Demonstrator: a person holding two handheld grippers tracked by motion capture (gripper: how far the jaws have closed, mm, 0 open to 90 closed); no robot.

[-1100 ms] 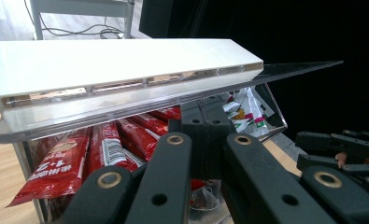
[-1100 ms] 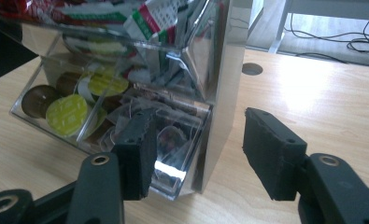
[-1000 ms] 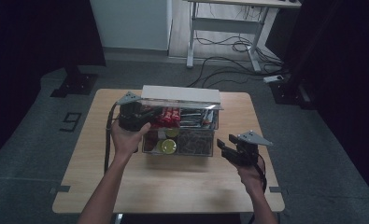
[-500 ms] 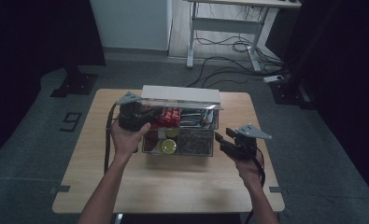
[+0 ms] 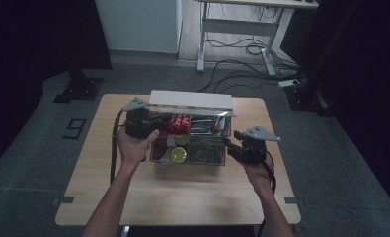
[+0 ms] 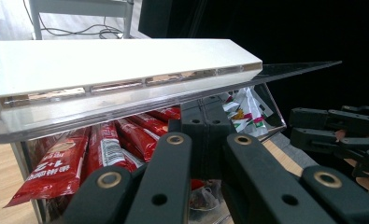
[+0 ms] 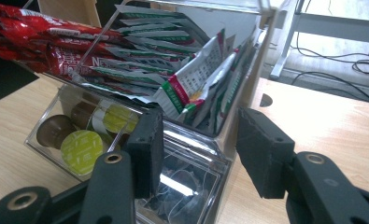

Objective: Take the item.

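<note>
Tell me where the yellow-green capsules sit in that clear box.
The yellow-green capsules lie in the clear box's front-left compartment in the high view, below the red sachets, just right of the left hand.

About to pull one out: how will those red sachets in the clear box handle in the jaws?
The red sachets look like thin foil sticks, so probably light and floppy. Their glossy film may slip. They overlap in the clear box, so neighbours could drag along.

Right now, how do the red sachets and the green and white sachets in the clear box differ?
The red sachets are long sticks lying stacked toward the left gripper's end; the green and white sachets are wider, flatter packets standing tilted at the end near the right gripper. Both sit in the clear box's upper compartments, under its raised lid.
</note>
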